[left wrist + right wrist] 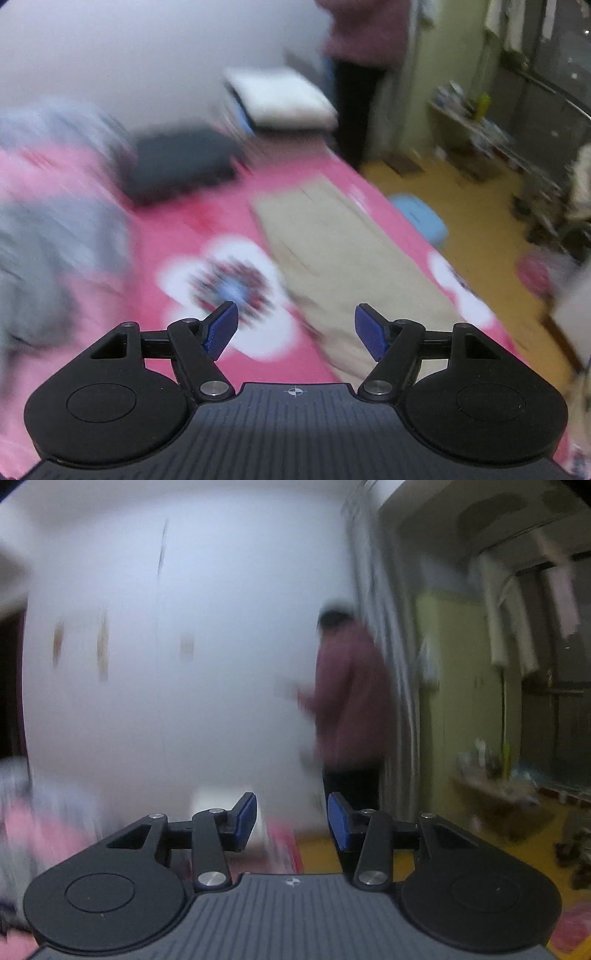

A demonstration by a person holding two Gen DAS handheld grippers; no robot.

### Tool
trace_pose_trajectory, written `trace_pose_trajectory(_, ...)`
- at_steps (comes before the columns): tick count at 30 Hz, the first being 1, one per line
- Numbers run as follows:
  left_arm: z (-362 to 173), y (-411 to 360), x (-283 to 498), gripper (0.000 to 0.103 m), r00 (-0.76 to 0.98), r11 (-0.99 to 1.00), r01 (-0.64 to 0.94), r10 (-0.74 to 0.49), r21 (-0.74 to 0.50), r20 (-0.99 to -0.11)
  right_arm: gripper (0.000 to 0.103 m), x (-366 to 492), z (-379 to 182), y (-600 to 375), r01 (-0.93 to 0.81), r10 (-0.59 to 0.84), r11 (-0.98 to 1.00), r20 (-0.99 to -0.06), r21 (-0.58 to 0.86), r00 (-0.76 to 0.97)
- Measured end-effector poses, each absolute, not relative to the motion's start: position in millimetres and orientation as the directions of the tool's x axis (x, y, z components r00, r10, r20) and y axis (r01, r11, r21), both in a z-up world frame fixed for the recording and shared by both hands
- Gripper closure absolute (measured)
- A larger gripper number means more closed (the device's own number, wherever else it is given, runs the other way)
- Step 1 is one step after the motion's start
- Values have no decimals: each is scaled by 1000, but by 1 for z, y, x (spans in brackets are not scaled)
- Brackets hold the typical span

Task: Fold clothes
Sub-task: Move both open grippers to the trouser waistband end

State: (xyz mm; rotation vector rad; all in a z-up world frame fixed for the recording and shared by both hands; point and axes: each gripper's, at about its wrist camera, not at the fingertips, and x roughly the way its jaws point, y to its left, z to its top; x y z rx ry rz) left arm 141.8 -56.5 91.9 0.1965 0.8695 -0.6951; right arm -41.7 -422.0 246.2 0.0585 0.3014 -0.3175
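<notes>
While your left tongs [295,328] are hanging wide and empty over the pink bed [177,206], the beige garment [332,258] is lying flat just ahead. Your right tongs [291,819] are gaping narrower, empty too, pointing at a person [347,686] by the wall.

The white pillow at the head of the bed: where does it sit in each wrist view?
Left wrist view: the white pillow lies upper centre, at the far end of the pink bedspread.
Right wrist view: low centre, a white blur just above the left finger, probably the pillow.
Shared landmark: the person in the maroon top.
</notes>
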Motion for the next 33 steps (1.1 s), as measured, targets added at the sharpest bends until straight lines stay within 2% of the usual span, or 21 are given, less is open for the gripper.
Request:
trace_pose_trajectory(3, 48, -93, 144, 33, 383, 735, 664, -492, -138, -782, 58, -1, 170, -402, 282, -274, 957, -505, -63, 819)
trace_pose_trajectory(6, 11, -122, 152, 34, 329, 721, 677, -477, -149, -815, 59, 44, 96, -383, 278, -222, 960, -665, -21, 713)
trace_pose_trajectory(8, -12, -132, 160, 37, 282, 701, 688, -498, -189, -820, 60, 77, 46, -372, 282, -173, 959, -752, 18, 636)
trace_pose_trajectory(10, -30, -142, 168, 40, 263, 681, 709, -497, -184, -827, 61, 105, 10, -357, 264, -127, 963, -791, 45, 599)
trace_pose_trajectory(16, -75, -157, 173, 42, 162, 608, 764, -503, -215, -849, 63, 181, -48, -340, 162, -76, 986, -797, 28, 600)
trace_pose_trajectory(22, -119, -158, 180, 42, 57, 650, 720, -405, -243, -912, 59, 233, -103, -352, 107, -77, 994, -818, -19, 570)
trace_pose_trajectory(26, -116, -150, 186, 41, 23, 676, 676, -416, -292, -909, 61, 238, -78, -352, 92, -77, 995, -841, -32, 536)
trace_pose_trajectory(29, -109, -144, 187, 41, 14, 690, 651, -427, -316, -904, 62, 241, -48, -352, 48, 0, 998, -807, 35, 590)
trace_pose_trajectory(33, -111, -143, 187, 41, 10, 691, 647, -430, -322, -903, 62, 277, -60, -339, -46, 77, 997, -785, 61, 615)
